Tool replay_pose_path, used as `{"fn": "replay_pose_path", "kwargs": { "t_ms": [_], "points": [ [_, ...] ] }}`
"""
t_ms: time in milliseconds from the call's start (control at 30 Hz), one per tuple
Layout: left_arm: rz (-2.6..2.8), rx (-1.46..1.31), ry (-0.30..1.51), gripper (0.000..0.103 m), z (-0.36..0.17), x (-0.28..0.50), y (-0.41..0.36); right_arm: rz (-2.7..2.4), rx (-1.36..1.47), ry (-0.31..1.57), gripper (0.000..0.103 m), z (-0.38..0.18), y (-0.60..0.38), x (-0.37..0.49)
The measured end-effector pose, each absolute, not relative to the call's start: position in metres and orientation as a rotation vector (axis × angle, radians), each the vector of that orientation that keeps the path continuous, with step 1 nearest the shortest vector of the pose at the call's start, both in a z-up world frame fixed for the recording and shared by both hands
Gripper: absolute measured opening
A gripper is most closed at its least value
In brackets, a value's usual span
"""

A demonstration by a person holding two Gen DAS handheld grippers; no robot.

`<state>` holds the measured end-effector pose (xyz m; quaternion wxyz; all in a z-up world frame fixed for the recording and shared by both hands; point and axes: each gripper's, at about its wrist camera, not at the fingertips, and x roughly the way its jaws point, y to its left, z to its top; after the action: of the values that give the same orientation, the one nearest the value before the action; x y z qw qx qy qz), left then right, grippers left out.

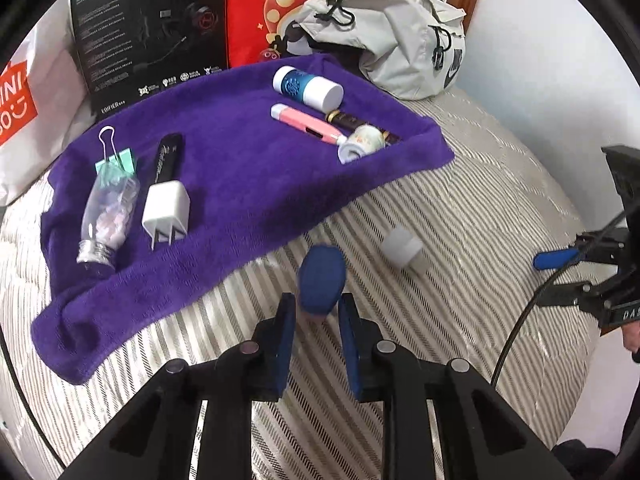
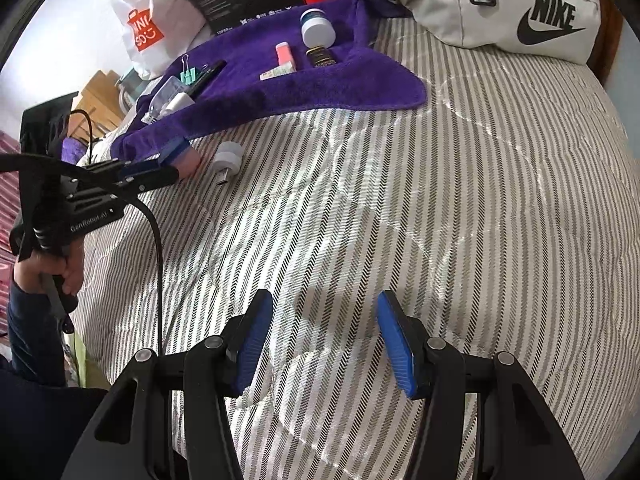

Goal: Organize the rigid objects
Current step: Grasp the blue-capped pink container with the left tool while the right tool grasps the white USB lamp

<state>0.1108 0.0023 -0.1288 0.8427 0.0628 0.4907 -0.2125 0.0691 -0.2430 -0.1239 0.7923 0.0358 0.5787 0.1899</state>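
Left wrist view shows the left gripper [image 1: 316, 312] with its jaws closed down on a small blue-and-pink object [image 1: 321, 280], just clear of the near edge of the purple towel [image 1: 248, 184] spread on the striped bedcover [image 1: 460, 240]. The step in hand looks like carrying this piece to the towel to join the sorted things. The next move calls for a short reach forward and left over the towel's edge, a spot free of the others, then letting the jaws part. The right gripper [image 2: 326, 344] hangs with jaws wide apart and nothing between them, above bare bedcover near the viewer. One small white adapter [image 1: 402, 251] lies on the bedcover just right of the held object, off the towel, so I judge it is next to move. On the towel I count eight things. In the left group: one clear bottle [image 1: 106, 220], one green binder clip [image 1: 116, 160], one black pen-like case [image 1: 168, 156], one white plug charger [image 1: 166, 208]. In the far right group: one blue-and-white tube [image 1: 308, 88], one pink device [image 1: 308, 124], one dark stick [image 1: 362, 124], one small white roll [image 1: 360, 144].
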Motion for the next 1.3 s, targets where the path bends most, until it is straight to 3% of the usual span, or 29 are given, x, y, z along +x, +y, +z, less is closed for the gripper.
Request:
{"fn": "replay_pose_path", "kwargs": {
  "t_ms": [600, 1167, 1300],
  "points": [
    [-0.479, 0.147, 0.995, 0.02, -0.139, 0.123, -0.015, 0.431, 0.068, 1.244, 0.055, -0.122, -0.222, 0.068],
    [-0.351, 0.006, 1.031, 0.02, -0.139, 0.09, 0.066, 0.418, -0.018, 1.028, 0.054, -0.121, -0.133, 0.122],
    [-0.348, -0.018, 1.028, 0.02, -0.14, 0.086, 0.073, 0.399, -0.067, 1.009, 0.045, -0.13, -0.123, 0.126]
  ]
}}
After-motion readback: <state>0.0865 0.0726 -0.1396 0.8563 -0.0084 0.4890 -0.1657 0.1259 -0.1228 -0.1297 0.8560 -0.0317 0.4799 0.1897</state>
